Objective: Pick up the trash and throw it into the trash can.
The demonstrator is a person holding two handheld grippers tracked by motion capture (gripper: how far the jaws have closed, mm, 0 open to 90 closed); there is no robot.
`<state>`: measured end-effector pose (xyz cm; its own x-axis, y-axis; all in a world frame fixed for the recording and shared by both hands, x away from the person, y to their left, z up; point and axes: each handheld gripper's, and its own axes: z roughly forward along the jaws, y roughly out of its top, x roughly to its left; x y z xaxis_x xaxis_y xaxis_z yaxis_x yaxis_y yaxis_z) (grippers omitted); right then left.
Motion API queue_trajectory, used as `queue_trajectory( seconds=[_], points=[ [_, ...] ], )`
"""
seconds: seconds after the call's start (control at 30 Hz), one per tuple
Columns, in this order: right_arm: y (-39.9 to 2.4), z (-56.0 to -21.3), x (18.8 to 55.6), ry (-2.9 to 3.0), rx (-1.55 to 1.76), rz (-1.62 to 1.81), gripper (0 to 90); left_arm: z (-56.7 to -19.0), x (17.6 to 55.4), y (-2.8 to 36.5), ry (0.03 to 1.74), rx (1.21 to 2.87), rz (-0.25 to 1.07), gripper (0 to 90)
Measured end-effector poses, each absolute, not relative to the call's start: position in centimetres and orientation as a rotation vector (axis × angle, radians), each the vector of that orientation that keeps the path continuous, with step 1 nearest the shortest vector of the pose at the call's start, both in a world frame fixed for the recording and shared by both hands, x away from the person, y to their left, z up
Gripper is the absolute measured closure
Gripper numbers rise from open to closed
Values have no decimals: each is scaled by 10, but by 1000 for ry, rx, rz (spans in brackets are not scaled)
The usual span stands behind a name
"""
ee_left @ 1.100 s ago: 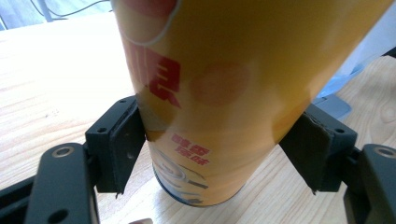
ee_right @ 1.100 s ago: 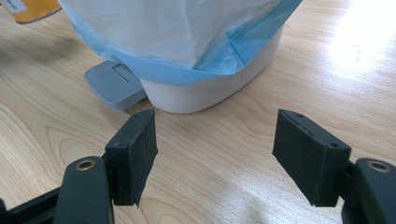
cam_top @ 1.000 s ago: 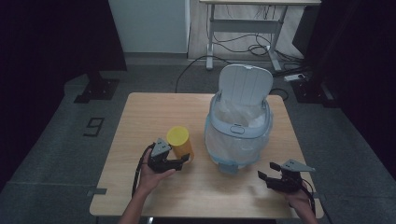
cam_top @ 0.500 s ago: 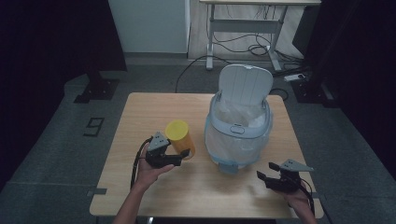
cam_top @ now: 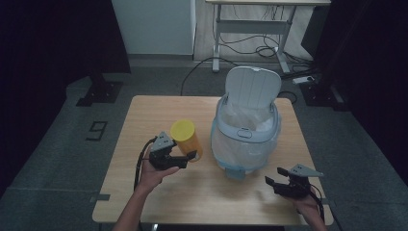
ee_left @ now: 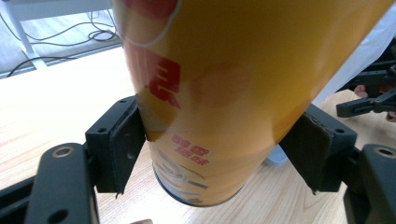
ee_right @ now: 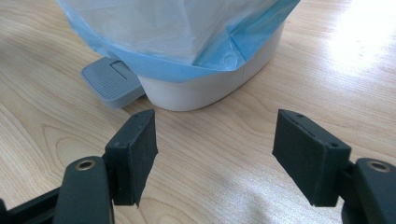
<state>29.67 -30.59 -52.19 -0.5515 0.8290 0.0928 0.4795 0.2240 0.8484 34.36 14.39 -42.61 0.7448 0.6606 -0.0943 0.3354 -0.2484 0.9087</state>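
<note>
Yellow can [cam_top: 186,138] clamped low on its body by left gripper [cam_top: 179,160], lifted off table [cam_top: 144,115] beside open bin [cam_top: 246,139]. Right gripper [cam_top: 279,184] open, empty. Could tip or slip: smooth wall, top-heavy hold.

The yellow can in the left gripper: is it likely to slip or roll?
The yellow can looks smooth and glossy, so it may slip between the pads. Being round, it would probably roll if laid down. It seems stiff: no dent shows at the left gripper.

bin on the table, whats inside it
The bin, lid up, holds a pale plastic liner folded over its rim. The liner's folds hide whatever lies deeper.
</note>
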Motion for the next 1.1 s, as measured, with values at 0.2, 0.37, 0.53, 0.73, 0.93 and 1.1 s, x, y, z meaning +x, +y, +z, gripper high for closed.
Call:
queue_trajectory(
  seconds=[0.2,0.37,0.53,0.73,0.93,1.1],
  points=[
    [-306,-522,298,2127,1213,1258,297,-413,341,144,751,1858,389,245],
    [-306,-523,297,2129,1211,1252,296,-405,340,144,742,1856,405,245],
    [-307,-524,298,2127,1220,1251,297,-399,340,144,735,1853,409,245],
    [-306,-525,299,2130,1224,1247,297,-395,340,146,732,1845,415,245],
    [-306,-526,299,2132,1225,1245,297,-386,339,146,719,1832,426,245],
    [-305,-526,299,2134,1224,1244,296,-378,339,147,708,1819,435,245]
  ],
)
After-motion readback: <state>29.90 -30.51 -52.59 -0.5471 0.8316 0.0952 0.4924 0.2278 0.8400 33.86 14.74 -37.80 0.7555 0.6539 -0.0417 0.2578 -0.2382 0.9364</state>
